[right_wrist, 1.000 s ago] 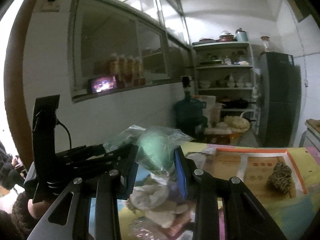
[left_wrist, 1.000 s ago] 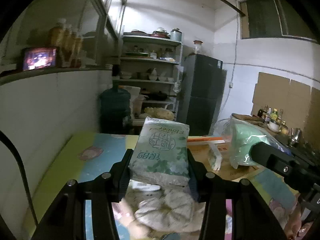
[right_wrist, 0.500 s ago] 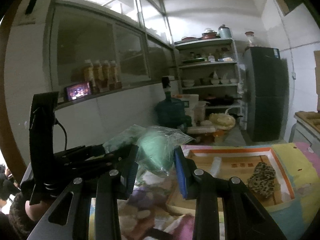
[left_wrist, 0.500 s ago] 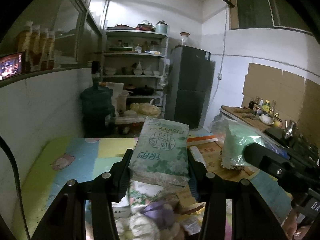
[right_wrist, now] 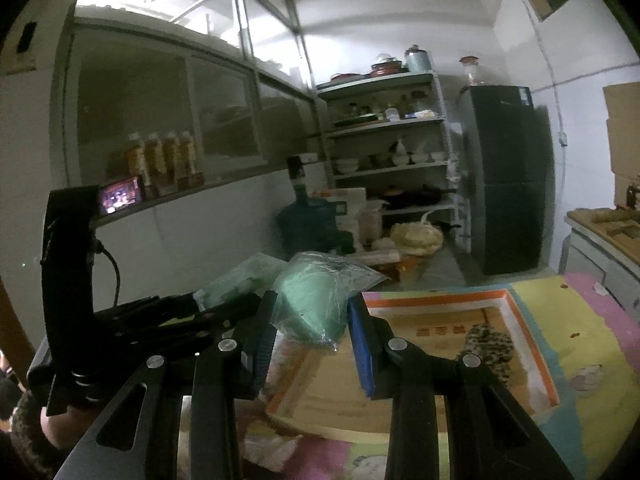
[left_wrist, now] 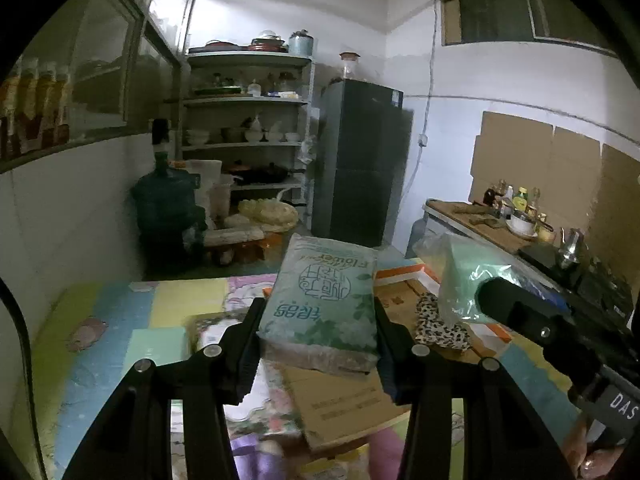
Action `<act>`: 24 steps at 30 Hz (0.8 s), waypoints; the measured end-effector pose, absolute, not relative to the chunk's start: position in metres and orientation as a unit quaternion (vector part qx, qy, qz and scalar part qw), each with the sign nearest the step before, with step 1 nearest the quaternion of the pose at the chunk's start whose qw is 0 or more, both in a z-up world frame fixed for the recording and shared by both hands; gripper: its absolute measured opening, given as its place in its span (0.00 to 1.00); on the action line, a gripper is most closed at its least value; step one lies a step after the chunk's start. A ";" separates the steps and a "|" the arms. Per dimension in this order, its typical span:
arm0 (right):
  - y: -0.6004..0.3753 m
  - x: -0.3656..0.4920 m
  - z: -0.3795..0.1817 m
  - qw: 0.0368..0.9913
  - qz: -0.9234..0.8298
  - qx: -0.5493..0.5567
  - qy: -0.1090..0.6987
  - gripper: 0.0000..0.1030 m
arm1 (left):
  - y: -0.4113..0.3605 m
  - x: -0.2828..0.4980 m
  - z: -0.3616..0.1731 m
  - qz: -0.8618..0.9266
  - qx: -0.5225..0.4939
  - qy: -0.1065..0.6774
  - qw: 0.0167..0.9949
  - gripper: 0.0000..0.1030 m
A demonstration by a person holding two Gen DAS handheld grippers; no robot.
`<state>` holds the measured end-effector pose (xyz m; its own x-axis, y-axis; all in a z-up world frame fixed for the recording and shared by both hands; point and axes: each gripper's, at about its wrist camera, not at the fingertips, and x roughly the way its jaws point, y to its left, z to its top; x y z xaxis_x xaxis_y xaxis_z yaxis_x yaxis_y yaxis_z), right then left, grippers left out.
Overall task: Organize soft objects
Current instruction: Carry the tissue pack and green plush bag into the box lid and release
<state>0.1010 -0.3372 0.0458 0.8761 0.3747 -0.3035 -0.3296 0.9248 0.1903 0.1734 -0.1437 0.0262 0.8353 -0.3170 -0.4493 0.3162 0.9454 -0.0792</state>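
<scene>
**Both grippers carrying soft packs above the cardboard box**

Fingers (left_wrist: 248, 344) of the left gripper (left_wrist: 318, 344) are pressing from both sides on a green tissue pack (left_wrist: 320, 304), which is standing tilted between them with its printed face turned to the camera. Clamped in the same way, the right gripper (right_wrist: 312, 344) is squeezing a clear plastic bag of green cloth (right_wrist: 316, 300) between its blue-padded fingers (right_wrist: 362, 344); the bag is bulging upward out of the grip.

Both packs are hanging in the air over a colourful play mat (left_wrist: 100, 344) on the floor. Beneath and ahead of them a shallow cardboard box (right_wrist: 536, 344) with an orange rim is lying open on the mat, and a leopard-print cloth (right_wrist: 490, 344) is sitting inside it, toward its right side, well apart from either held pack. In the left wrist view the right gripper is showing at the right edge with the green bag (left_wrist: 460, 276) just beside the tissue pack, not touching it.

Behind the mat a large water jug (left_wrist: 166, 204) is standing by the tiled wall, next to a shelf rack (left_wrist: 246, 100) of dishes and a dark refrigerator (left_wrist: 360, 168)
</scene>
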 end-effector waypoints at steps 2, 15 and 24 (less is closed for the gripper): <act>-0.346 0.103 0.044 0.967 0.176 0.070 0.171 0.34 | -0.152 0.177 0.025 -0.169 0.003 0.237 0.957 0.48; -0.399 0.117 0.032 0.970 0.133 0.091 0.184 0.34 | -0.208 0.200 0.012 -0.198 0.017 0.261 0.945 0.48; -0.431 0.129 0.017 0.967 0.109 0.106 0.202 0.34 | -0.233 0.216 -0.005 -0.211 0.016 0.288 0.934 0.48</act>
<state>0.1292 -0.4310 0.0174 0.8945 0.2539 -0.3679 -0.1678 0.9536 0.2499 0.2155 -0.2334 -0.0052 0.7449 -0.3850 -0.5449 0.4040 0.9102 -0.0909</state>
